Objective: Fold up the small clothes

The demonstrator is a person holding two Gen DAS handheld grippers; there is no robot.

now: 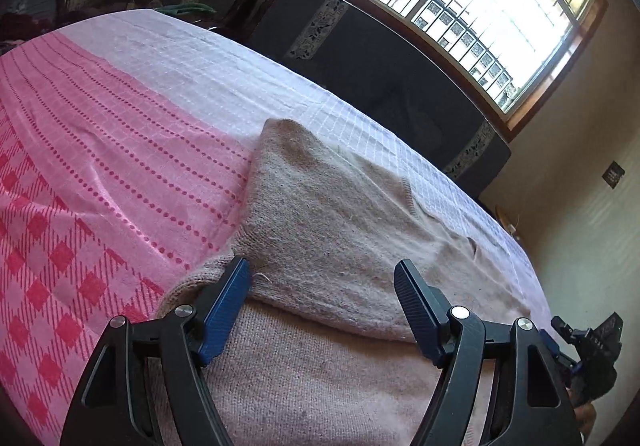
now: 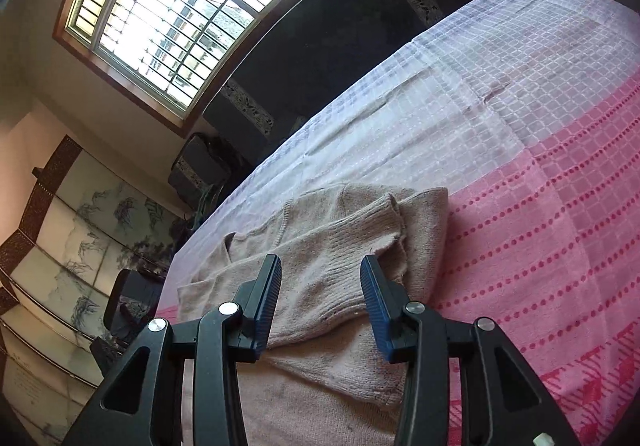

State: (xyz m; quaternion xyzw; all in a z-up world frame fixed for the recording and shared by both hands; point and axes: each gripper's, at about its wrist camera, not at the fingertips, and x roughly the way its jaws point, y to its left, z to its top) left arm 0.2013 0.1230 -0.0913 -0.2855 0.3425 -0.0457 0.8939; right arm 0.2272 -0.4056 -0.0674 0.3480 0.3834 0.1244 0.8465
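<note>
Sweater [image 1: 320,214]: one, beige knit, lying on the bed [image 1: 120,134], which wears a cover checked in pink and red on one side and squared in pale white toward the window side. It sits near the bed's near edge, spanning the line where pink meets white. Partly folded: an upper layer is turned over the lower body, its folded edge crossing between the fingers of the left gripper. In the right wrist view the sweater [image 2: 340,246] shows a ribbed sleeve laid over the body, cuff end pointing toward the pink side.

Left gripper [image 1: 324,286]: black frame, blue pads, jaws spread wide and holding nothing. It hangs over the sweater, with the left finger [image 1: 228,298] low at the garment's edge beside the pink cover; whether it touches the knit I cannot tell.

Right gripper [image 2: 320,278]: same build, jaws apart, nothing between them but the sleeve lying below. The fingers straddle the ribbed sleeve from above; contact cannot be told. It also shows at the right edge of the left wrist view as a dark shape by the bed's edge.

Beyond the bed: dark cushions [image 1: 360,58] along its far edge, a barred window [image 2: 168,14] above them, and a painted folding screen [image 2: 72,246] at one side.
</note>
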